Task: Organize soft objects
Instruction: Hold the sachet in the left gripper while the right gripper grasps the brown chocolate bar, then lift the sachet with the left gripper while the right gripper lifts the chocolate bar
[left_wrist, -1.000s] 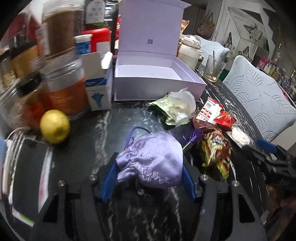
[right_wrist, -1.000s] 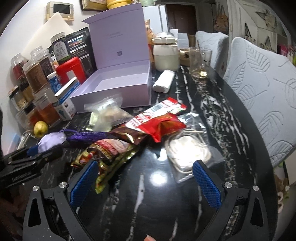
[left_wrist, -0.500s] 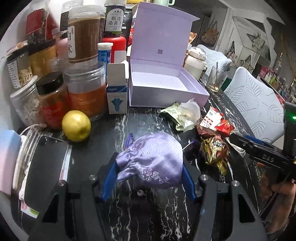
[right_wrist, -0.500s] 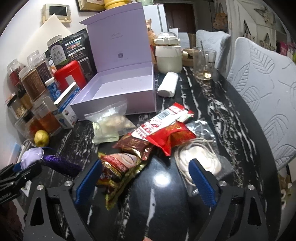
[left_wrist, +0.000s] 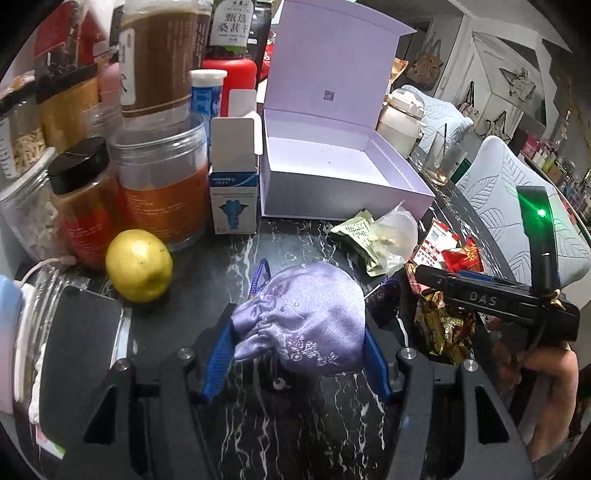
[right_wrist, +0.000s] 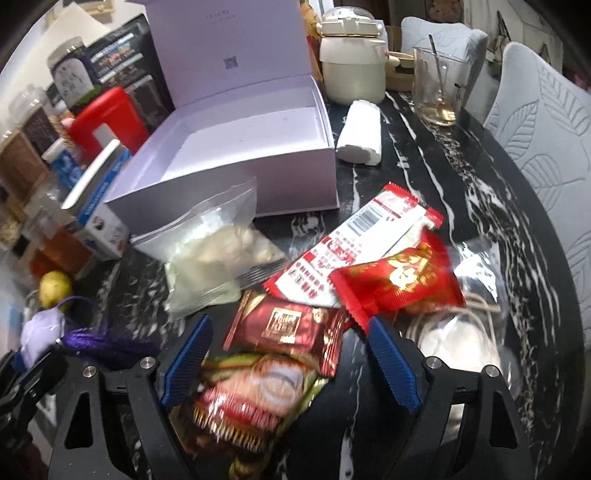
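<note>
Closing over snack packets (right_wrist: 280, 332), seemingly lower.

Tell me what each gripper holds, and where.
Left gripper clamps the lilac satin pouch across its sides. Right gripper holds nothing, open over the snack packets.

Lots you can't make out here. Using the open lilac box (right_wrist: 236, 147) as the landmark: the jars (right_wrist: 33, 147) left of it are smeared and run off the edge, labels unreadable. In front of the box, the striped snack packet (right_wrist: 258, 398) is pure motion blur, and its lower end is hidden behind the right hand-held gripper (right_wrist: 290, 360). The clear bag with string (right_wrist: 461, 332), front-right of the box, is half covered by the red packet (right_wrist: 399, 284). Box lid top is cropped. From the left camera, the purple pouch (left_wrist: 303, 325) hides the counter (left_wrist: 207, 266) beneath it.
</note>
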